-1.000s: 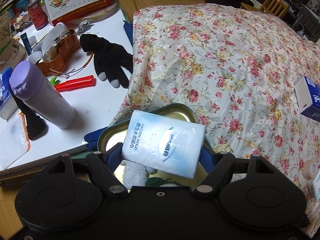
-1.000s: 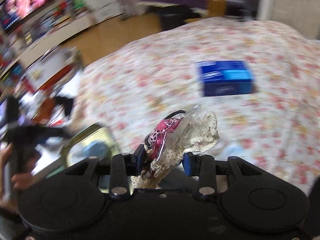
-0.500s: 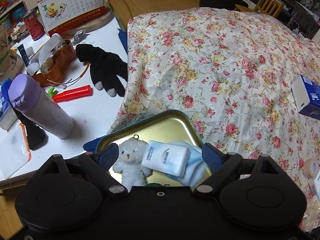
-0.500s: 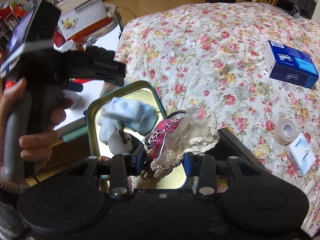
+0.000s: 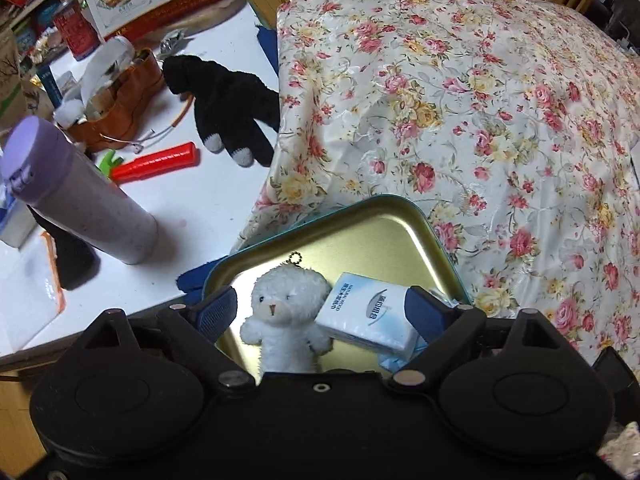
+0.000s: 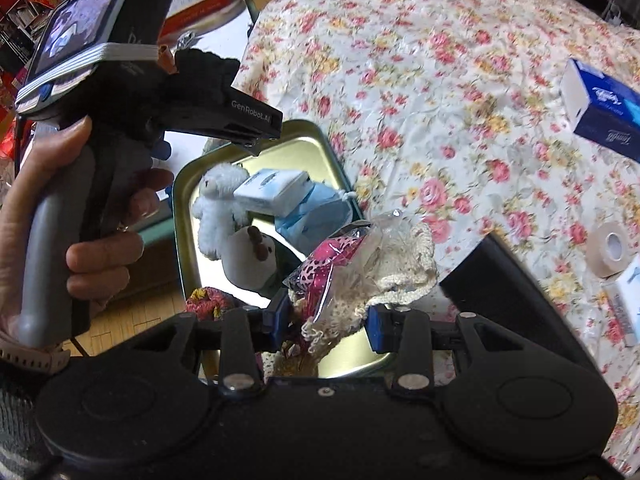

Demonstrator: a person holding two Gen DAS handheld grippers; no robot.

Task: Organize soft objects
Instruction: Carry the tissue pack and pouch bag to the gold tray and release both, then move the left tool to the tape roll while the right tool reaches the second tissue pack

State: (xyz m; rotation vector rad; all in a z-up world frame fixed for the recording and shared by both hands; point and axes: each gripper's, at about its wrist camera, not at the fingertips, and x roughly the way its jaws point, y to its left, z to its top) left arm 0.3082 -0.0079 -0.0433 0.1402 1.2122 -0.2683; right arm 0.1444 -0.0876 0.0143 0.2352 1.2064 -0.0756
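now left tongs spread, empty; right tongs clamp bagged lace bundle, probably.

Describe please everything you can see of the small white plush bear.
The white plush bear is fluffy, with dark eyes, an orange nose and a small ball-chain loop on its head. It lies in the gold metal tin. The tissue pack leans against its side. The open left gripper hovers over it without touching.
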